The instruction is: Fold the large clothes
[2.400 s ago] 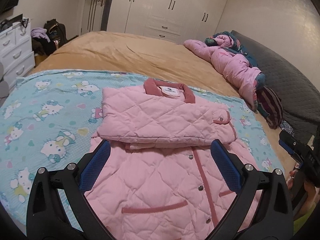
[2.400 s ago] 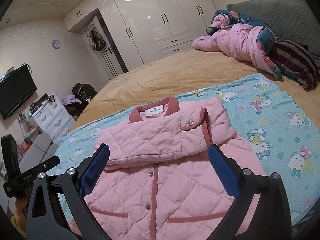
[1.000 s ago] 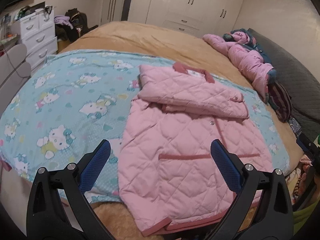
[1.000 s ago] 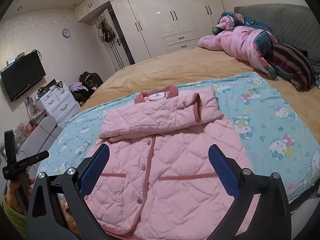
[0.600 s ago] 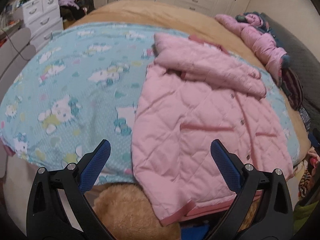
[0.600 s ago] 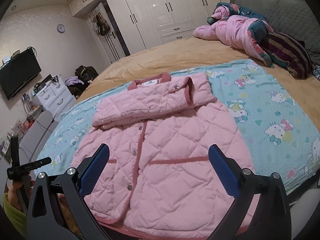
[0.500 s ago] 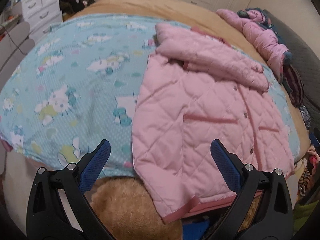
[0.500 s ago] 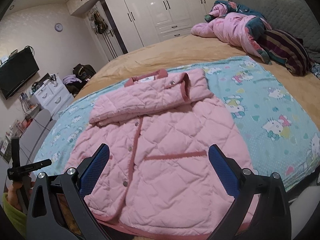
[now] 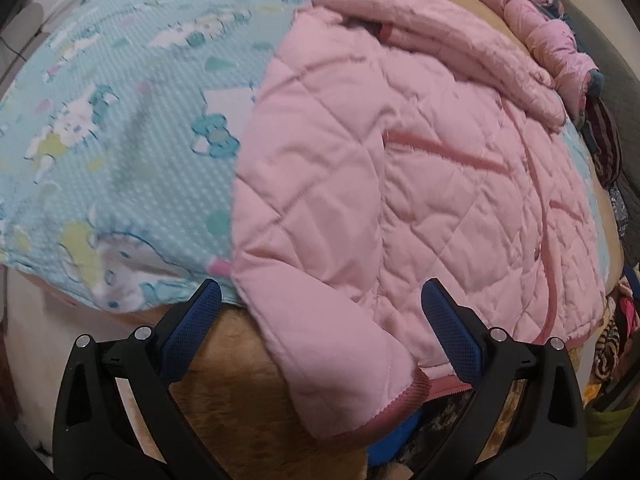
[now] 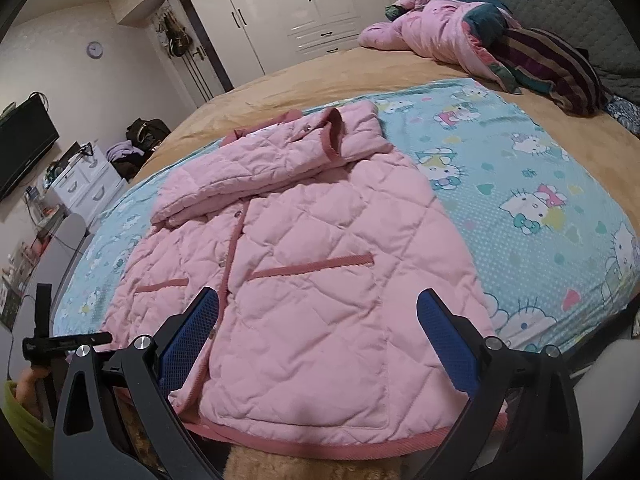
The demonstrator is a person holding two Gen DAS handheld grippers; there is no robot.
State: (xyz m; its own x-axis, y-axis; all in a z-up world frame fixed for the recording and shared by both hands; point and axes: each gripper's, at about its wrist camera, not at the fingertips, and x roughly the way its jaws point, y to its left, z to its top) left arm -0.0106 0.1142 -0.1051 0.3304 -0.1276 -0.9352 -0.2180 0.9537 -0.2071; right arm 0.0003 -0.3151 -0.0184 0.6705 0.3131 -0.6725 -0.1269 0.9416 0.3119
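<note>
A: Jacket where?
B: Frame center, on cartoon blanket over tan bed; wardrobe top center.
A: Tongs?
B: Left gripper, right gripper both spread, pinching nothing.

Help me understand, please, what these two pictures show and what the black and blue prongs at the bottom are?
No robot here: a person holds a pair of tongs in each hand, each with a fisheye camera looking along its two blue-padded fingers. One picture is from the left tongs, the other from the right tongs. Both pairs are open and hold nothing. On the bed lies a blue cartoon-cat blanket, and on it a pink quilted jacket with its sleeves folded across the chest. Its hem hangs at the bed's near edge, close to both tongs. A heap of other clothes lies farther back.
</note>
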